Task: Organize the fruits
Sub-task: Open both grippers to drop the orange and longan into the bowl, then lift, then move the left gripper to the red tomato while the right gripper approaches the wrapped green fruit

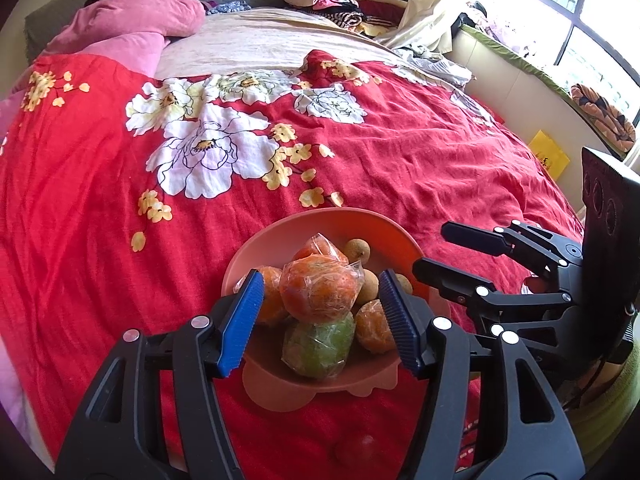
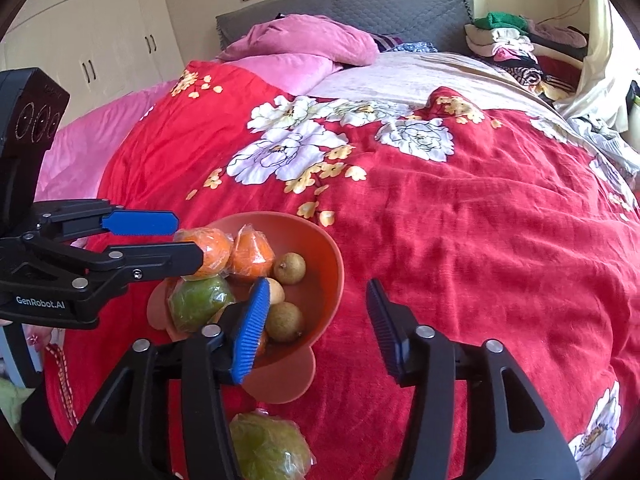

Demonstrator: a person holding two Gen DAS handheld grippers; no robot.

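Left wrist view: an orange bowl is seen on a red bedspread with white flowers. The bowl is filled with fruit. A wrapped orange is piled on top, and a wrapped green fruit is tucked under it. Small brown round fruits are kept on the far side of the bowl.

The left gripper is held over the bowl. Its blue pads are set on both sides of the top orange, but the orange is not squeezed.

The right gripper is held open at the bowl's rim, and nothing is held in it. Another green fruit is left on the bedspread, just under this gripper. Pink pillows are seen far behind.
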